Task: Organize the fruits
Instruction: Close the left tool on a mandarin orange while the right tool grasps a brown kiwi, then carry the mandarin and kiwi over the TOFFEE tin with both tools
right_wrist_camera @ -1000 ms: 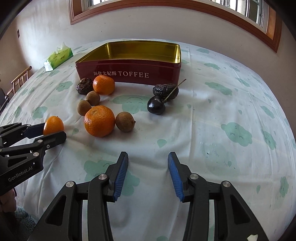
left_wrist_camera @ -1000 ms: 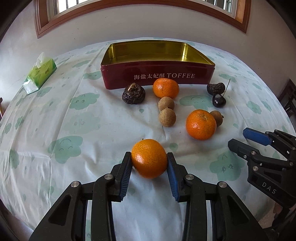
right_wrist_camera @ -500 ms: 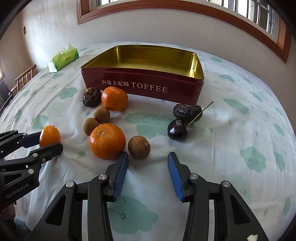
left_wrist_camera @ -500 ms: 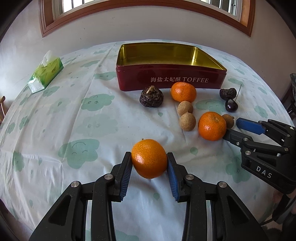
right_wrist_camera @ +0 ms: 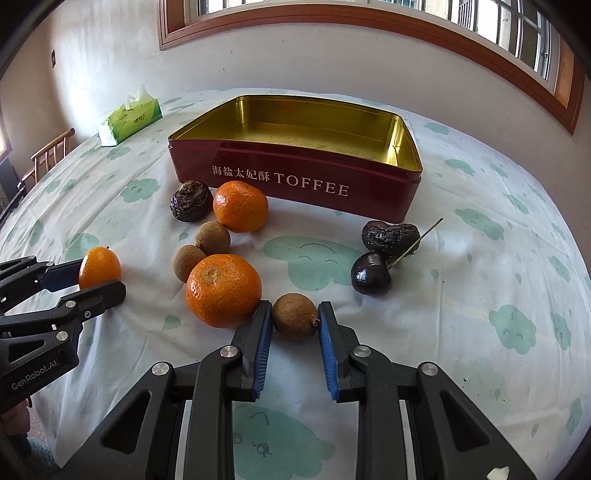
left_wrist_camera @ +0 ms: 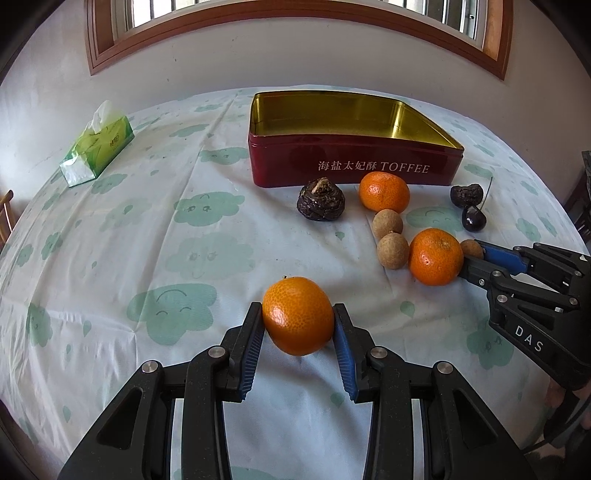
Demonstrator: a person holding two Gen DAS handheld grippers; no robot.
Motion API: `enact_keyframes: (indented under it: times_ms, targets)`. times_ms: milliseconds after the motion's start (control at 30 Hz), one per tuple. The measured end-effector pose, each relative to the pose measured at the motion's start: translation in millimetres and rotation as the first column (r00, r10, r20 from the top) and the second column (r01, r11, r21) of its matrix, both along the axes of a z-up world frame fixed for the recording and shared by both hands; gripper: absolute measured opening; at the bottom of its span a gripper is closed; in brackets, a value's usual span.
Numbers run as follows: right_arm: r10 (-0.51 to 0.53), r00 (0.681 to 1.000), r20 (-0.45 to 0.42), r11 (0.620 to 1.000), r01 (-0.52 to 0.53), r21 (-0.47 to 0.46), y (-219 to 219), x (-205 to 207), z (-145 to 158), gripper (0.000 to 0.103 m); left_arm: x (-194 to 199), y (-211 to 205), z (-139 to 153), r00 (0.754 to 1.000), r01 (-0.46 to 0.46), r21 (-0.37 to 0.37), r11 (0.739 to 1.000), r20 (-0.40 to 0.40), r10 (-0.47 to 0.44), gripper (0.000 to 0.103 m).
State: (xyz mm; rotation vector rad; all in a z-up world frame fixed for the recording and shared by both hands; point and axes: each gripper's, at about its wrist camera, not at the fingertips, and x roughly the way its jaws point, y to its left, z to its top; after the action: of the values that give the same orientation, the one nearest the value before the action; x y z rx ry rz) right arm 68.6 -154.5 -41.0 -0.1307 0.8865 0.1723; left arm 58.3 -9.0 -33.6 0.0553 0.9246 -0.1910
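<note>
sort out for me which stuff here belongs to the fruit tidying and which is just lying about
Part of the job:
- mandarin in the left claw
- longan in the right claw
- loose mandarins, longans, dark fruits and cherry on the cloth
- empty toffee tin

Just lying about:
- tissue pack
- wooden chair

A green tissue pack point(left_wrist_camera: 96, 147) lies near the far left edge of the desk point(left_wrist_camera: 110, 258), a white tissue sticking out of its top. The desk wears a pale cloth printed with green clouds. A wooden chair point(right_wrist_camera: 48, 155) stands beside it, below a wood-framed window point(right_wrist_camera: 369, 22).
</note>
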Motion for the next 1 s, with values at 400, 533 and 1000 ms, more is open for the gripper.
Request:
enact_keyframes:
  times_ms: [400, 533, 1000]
  targets:
    - [-0.003, 1.0, 0.002, 1.0, 0.003, 0.003, -0.6, -1.0, -0.1, 0.023, -2.2, -4.2, -1.4, 1.0, -0.001, 0.006, 1.0, 0.001, 0.001, 0.038]
    - [-0.003, 1.0, 0.003, 1.0, 0.003, 0.002, -0.5, -0.8, -0.1, 0.023, -1.8, -2.5, -1.3, 1.0, -0.001, 0.005, 1.0, 0.002, 0.001, 0.038]
    - [-0.005, 1.0, -0.004, 1.0, 0.005, -0.01, 0.3, -0.9, 1.6, 0.023, 0.6, -2.3, -1.1, 1.0, -0.013, 0.001, 1.0, -0.007, 0.013, 0.038]
